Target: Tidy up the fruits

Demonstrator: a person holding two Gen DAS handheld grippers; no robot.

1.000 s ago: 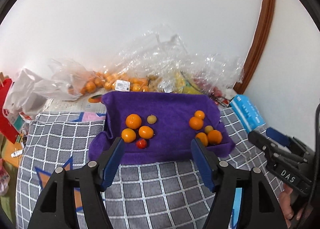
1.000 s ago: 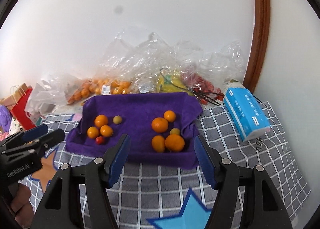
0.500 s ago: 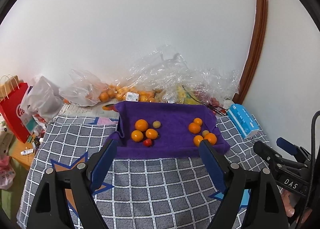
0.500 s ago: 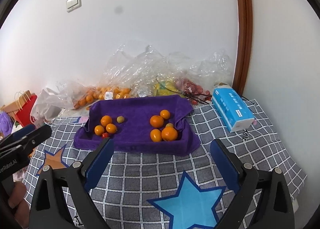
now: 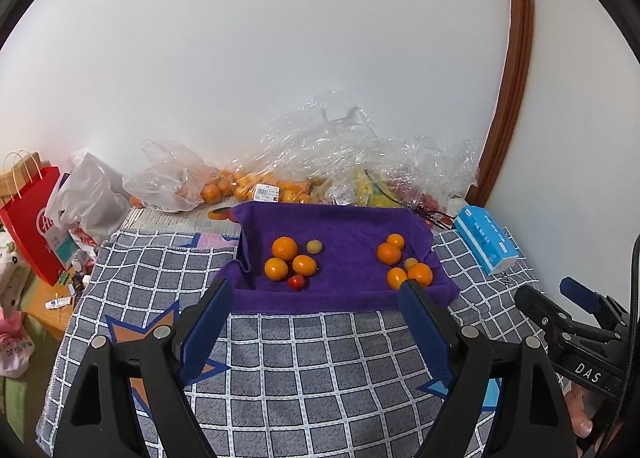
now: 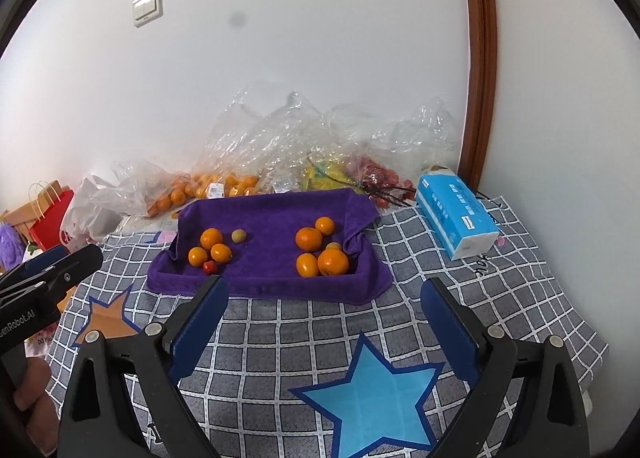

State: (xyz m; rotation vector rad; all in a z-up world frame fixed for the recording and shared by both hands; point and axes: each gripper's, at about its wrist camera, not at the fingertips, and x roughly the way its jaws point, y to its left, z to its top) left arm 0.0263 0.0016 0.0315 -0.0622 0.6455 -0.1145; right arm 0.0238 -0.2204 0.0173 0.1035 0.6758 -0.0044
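A purple towel-lined tray sits on the checked cloth. Its left side holds three oranges, a small yellow-green fruit and a red cherry tomato. Its right side holds several oranges and a small yellow-green fruit. My left gripper is open and empty, short of the tray's front edge. My right gripper is open and empty, also short of the tray.
Clear plastic bags with oranges and other fruit lie behind the tray against the wall. A blue tissue pack lies at the right. A red paper bag stands left. The checked cloth has star patches.
Both grippers have pulled back and up from the tray, so it looks smaller and farther. Both have opened wider. The fruit has not moved.
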